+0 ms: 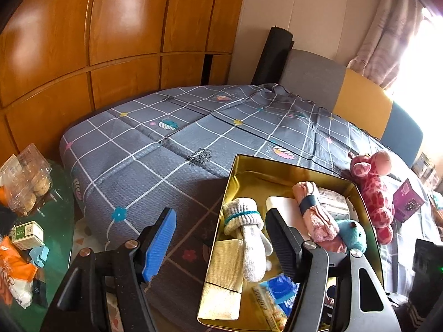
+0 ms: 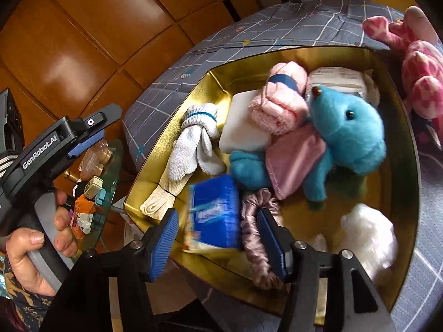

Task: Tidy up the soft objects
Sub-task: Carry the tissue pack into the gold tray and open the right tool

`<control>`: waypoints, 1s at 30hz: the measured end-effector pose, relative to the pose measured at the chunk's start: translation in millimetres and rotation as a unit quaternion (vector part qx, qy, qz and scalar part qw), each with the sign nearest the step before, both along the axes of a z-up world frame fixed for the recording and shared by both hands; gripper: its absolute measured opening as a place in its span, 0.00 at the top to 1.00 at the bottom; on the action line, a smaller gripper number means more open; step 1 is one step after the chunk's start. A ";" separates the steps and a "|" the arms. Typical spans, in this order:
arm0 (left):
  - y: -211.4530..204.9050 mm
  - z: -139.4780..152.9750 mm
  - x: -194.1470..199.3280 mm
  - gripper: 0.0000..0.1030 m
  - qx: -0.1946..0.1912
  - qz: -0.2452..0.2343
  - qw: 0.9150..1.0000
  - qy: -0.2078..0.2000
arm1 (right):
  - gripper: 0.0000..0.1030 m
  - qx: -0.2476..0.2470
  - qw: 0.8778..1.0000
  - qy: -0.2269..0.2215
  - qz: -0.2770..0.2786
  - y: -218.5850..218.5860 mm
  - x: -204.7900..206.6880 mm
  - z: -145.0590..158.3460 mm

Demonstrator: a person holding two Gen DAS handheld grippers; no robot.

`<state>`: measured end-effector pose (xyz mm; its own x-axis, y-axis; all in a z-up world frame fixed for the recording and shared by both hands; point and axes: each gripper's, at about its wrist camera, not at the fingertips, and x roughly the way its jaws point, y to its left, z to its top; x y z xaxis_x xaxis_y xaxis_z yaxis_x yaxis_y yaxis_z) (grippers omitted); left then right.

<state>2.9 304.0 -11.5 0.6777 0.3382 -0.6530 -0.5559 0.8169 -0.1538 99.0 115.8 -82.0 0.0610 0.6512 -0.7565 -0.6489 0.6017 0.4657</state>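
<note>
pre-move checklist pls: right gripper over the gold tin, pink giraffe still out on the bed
1. Right gripper empty: ok. Jaws stand apart, and the blue tissue pack between them looks free of the pads.
2. Tissue pack inside the gold tin: ok, though blurred, so whether it has settled: cannot tell.
3. Left gripper empty: ok, jaws open, nothing held.
4. All soft things in the tin: not ok. The pink giraffe lies on the bed beside it.
5. Room for the giraffe: cannot tell. The blue plush fills much of the middle.
</note>
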 end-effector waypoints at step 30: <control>-90.9 -2.9 18.3 0.33 0.052 -0.128 0.990 0.013 | 0.42 -0.086 0.971 -0.166 -0.146 -81.1 -10.0 43.9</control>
